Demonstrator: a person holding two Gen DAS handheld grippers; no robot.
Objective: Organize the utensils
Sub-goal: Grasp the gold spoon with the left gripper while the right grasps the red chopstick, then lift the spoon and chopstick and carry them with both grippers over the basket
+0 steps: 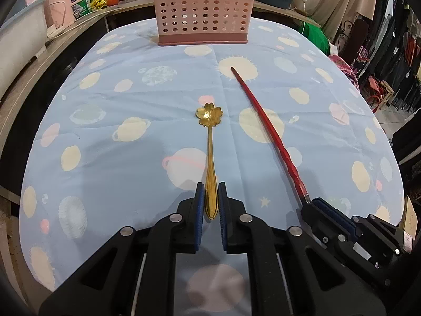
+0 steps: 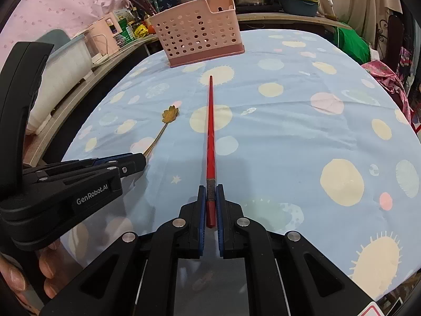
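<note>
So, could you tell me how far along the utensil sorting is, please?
Barely begun: the basket holds perhaps one pale item in its side pocket. In hand: the left gripper brackets the gold spoon, the right gripper the red chopstick. Both are yet to reach the basket.

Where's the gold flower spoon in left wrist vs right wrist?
Left wrist: gold flower spoon runs up the centre, handle end between the left gripper's jaws, bowl pointing at the pink basket.
Right wrist: spoon sits left of centre, handle disappearing into the left gripper.
Shared landmark: the pink basket at the far end of the table; the red chopstick also shows in both.
</note>
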